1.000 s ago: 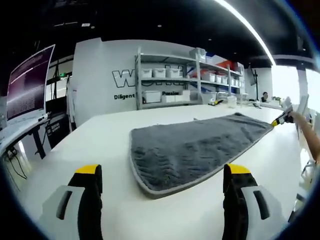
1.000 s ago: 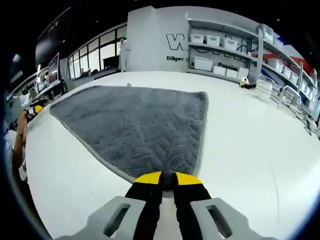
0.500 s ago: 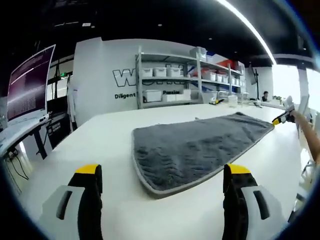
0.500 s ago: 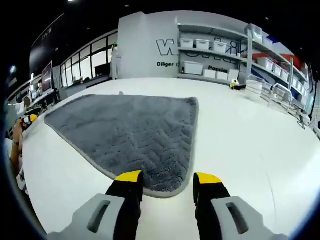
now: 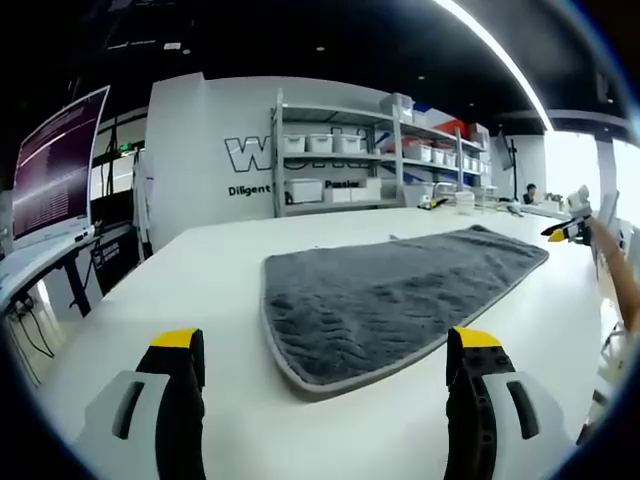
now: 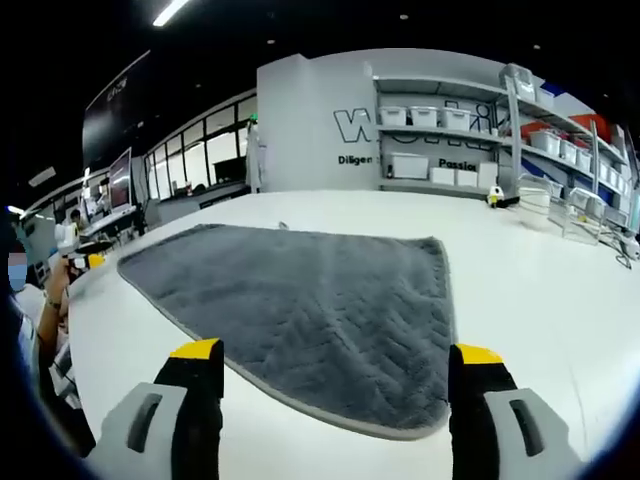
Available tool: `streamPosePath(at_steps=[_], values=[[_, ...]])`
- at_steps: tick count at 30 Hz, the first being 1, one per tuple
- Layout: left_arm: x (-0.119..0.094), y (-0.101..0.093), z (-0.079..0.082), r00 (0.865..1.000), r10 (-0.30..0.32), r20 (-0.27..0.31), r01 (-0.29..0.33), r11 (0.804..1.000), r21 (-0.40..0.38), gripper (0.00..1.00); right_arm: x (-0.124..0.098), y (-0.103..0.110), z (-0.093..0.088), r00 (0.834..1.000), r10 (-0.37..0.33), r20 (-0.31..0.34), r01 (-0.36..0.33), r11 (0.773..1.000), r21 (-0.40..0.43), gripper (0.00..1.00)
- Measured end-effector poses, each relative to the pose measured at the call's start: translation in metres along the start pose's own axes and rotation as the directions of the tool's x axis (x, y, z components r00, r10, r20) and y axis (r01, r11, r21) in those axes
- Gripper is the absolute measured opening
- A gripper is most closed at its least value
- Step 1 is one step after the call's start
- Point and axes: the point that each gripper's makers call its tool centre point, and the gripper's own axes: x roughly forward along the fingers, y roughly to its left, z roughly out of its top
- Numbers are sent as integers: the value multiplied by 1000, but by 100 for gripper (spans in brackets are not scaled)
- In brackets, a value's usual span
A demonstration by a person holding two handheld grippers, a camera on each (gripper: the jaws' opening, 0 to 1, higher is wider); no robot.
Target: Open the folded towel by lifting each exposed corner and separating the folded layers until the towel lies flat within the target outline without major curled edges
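Note:
A grey towel [image 5: 385,295] with a pale hem lies spread flat on the white table [image 5: 200,280]. My left gripper [image 5: 325,350] stands open just short of the towel's near corner, with nothing between its jaws. From the other end, the same grey towel [image 6: 310,300] stretches away from my right gripper [image 6: 335,365], which is open wide above the towel's near edge and holds nothing. The right gripper [image 5: 568,232] also shows as a yellow tip at the far right of the left gripper view, and the left gripper [image 6: 85,262] shows at the left edge of the right gripper view.
Metal shelves with white bins [image 5: 345,165] stand behind the table against a lettered wall [image 6: 370,125]. A monitor [image 5: 55,165] sits on a desk to the left. A person's arm [image 5: 620,280] reaches in at the right edge. Small items [image 6: 495,195] sit at the table's far side.
My right gripper was shut on the towel's corner, then let it go and opened wide, drawing back and up. The towel settled flat. The left gripper stayed open and still.

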Motion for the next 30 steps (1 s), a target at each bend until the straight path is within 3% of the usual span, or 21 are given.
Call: streamPosePath(at_steps=[14,22,24,30], values=[[22,0,15,999,-25,-27,26,999,47,99,45,79,24,989,150,-6,-149,973,-174,99],[37,9,28,999,-28,-34,31,997,72,99,71,87,26,982,189,-30,-191,963,-191,99],[43,11,46,999,-36,-13,37,994,99,99,76,90,28,980,199,-27,-201,960,-197,99],[63,20,70,999,-41,-5,42,991,125,99,86,100,25,974,222,-46,-226,946,-231,99]])
